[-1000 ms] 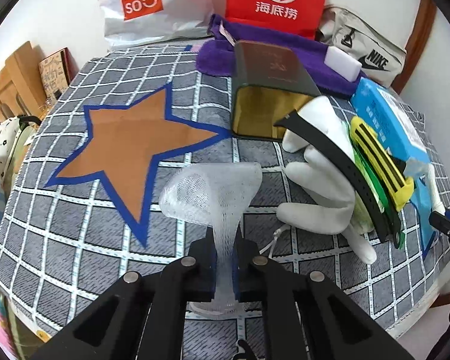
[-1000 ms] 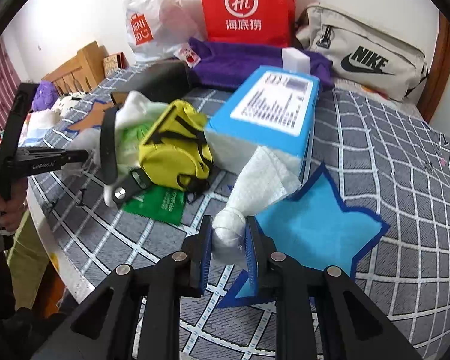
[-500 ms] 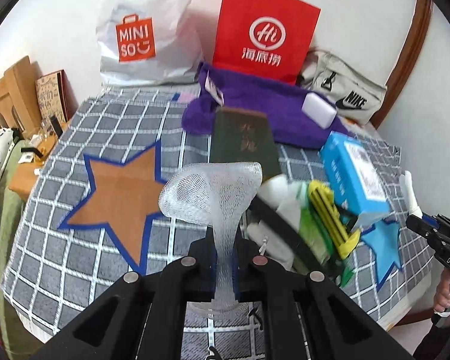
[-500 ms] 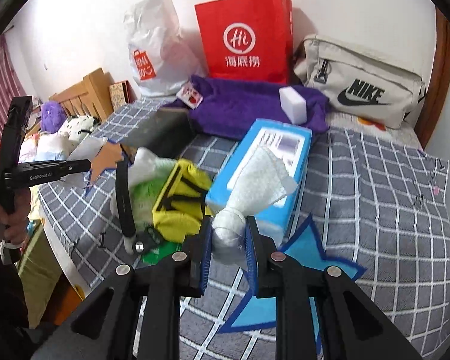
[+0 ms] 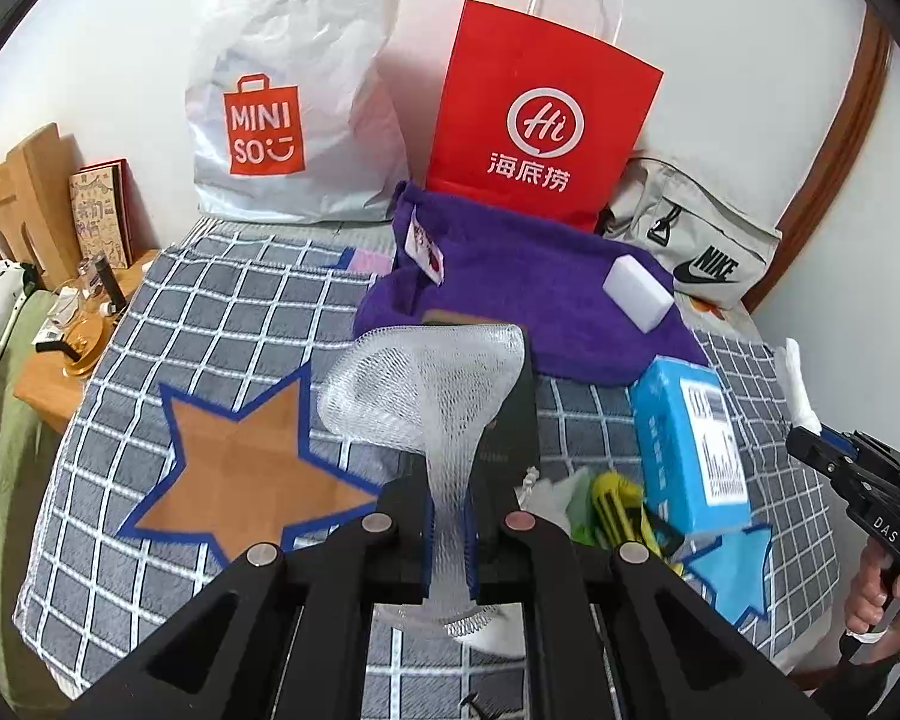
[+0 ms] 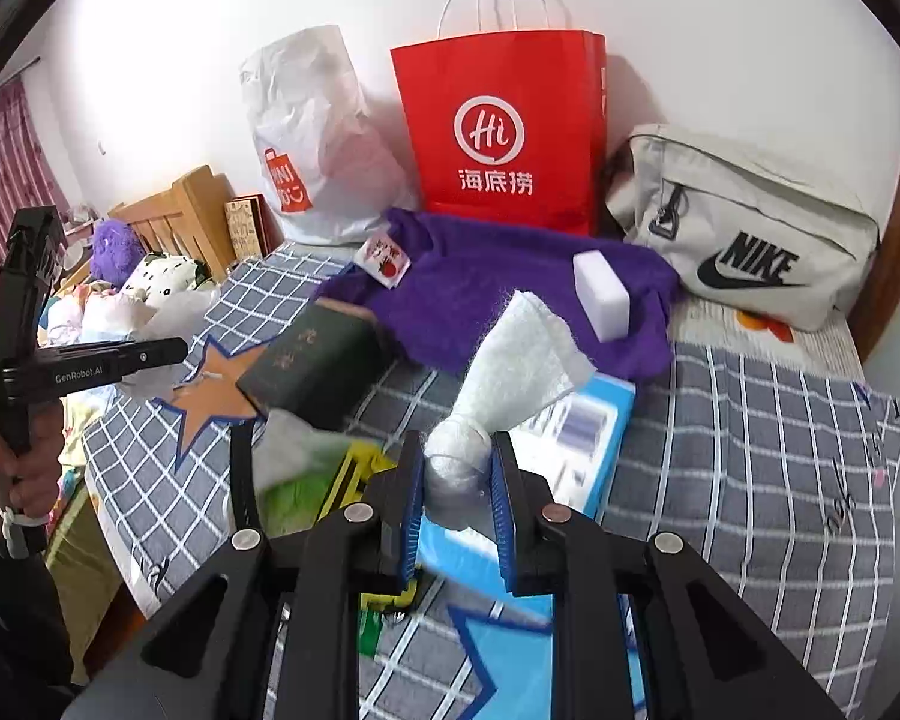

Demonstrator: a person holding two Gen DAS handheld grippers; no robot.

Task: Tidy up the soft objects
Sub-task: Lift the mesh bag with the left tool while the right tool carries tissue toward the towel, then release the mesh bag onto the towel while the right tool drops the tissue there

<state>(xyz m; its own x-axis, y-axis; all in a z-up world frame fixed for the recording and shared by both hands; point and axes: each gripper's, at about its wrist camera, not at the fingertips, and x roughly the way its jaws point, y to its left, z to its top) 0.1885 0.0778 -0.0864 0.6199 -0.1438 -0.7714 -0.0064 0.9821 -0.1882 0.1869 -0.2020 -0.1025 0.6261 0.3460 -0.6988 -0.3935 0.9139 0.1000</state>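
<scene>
Both grippers have risen since the earlier frame, so more of the checked bedspread (image 5: pixel 222 324) shows beneath them. Left gripper (image 5: pixel 450 531): jaws nearly closed on the narrow neck of a white foam net sleeve (image 5: pixel 432 384), lifted above the orange star (image 5: pixel 240 474). Right gripper (image 6: pixel 456 510): jaws clamped on a knotted white cloth (image 6: pixel 510 360), held over the blue tissue box (image 6: pixel 576 426).

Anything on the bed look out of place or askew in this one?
Yes: a white sponge block sits loose on the rumpled purple towel, and a dark green box lies tipped on its side beside a jumbled pile with a yellow pouch. Nothing looks spilled or damaged.
</scene>
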